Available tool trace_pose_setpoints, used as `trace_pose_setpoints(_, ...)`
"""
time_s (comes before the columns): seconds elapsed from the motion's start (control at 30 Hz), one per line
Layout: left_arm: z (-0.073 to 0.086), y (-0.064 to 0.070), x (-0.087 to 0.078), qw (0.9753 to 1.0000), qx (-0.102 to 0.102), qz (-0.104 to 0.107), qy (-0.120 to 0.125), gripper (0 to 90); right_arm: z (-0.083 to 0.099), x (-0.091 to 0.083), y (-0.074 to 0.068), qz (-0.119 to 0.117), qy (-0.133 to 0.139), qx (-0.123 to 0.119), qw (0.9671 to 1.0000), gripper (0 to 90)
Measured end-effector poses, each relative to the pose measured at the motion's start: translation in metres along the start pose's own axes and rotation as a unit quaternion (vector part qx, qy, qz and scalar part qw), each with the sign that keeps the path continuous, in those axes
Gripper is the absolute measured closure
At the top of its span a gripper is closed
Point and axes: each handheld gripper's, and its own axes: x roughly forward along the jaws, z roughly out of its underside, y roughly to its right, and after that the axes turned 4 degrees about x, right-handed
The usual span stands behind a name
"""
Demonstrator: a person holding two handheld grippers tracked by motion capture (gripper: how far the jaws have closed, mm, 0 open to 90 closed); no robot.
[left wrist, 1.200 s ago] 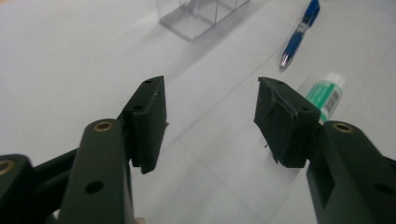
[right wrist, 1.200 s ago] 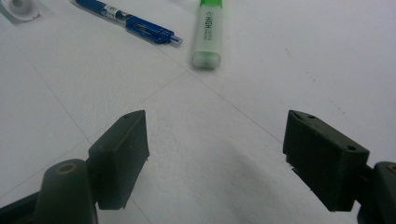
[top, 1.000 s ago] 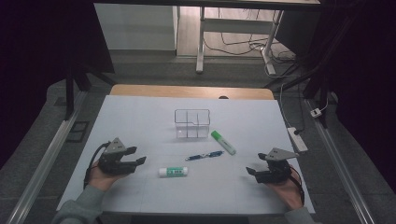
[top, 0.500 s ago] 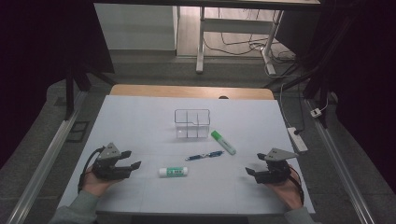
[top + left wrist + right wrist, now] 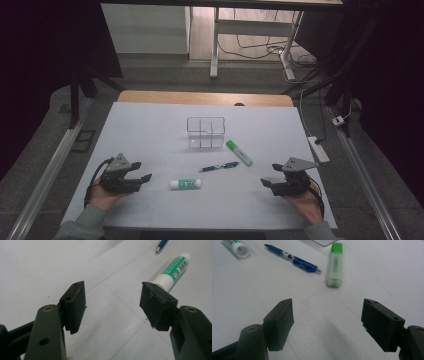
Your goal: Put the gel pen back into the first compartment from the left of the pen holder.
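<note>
Near the front edge of the table [image 5: 150,125] I am holding both grippers low over the white sheet, well apart from each other. I am keeping the left gripper [image 5: 142,176] toward the left edge with its fingers [image 5: 75,305] spread wide and gripping nothing; bare sheet is lying between them in the left gripper view. Just beyond its right-hand finger the glue stick [image 5: 171,272] is lying on its side, white cap toward me, and the tip of the blue pen [image 5: 162,244] is showing farther off. I am keeping the right gripper [image 5: 266,184] toward the right edge, its fingers [image 5: 279,322] likewise spread and empty.

Between the two grippers the sheet is giving me open room. The glue stick [image 5: 185,184] is lying nearest the front, closer to my left gripper than to my right. The blue pen [image 5: 218,166] is lying just behind it, and the green highlighter [image 5: 239,152] is sitting at a slant to the right of the pen.

Behind these, near the middle of the table, the clear divided box [image 5: 205,132] is standing upright. Its compartments are looking empty from above. The highlighter's cap end is lying just beside the box's right front corner; I cannot tell whether they are touching.
</note>
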Motion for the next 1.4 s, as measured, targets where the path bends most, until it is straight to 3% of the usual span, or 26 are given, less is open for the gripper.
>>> trace_pose_setpoints(0.37, 0.000, -0.001, 0.003, 1.0000, 0.001, 0.003, -0.003, 36.9, -0.016, 0.005, -0.009, -0.013, 0.000, -0.020, 0.9997, 25.5)
trace_pose_setpoints(0.73, 0.001, 0.000, 0.002, 1.0000, 0.004, 0.006, -0.003, 36.9, -0.033, 0.027, -0.020, -0.049, -0.029, -0.045, 0.9973, 25.5)
trace_pose_setpoints(1.4, 0.001, 0.001, 0.004, 0.9999, 0.006, 0.008, -0.006, 36.8, -0.062, 0.055, -0.030, -0.080, -0.045, -0.075, 0.9929, 25.8)
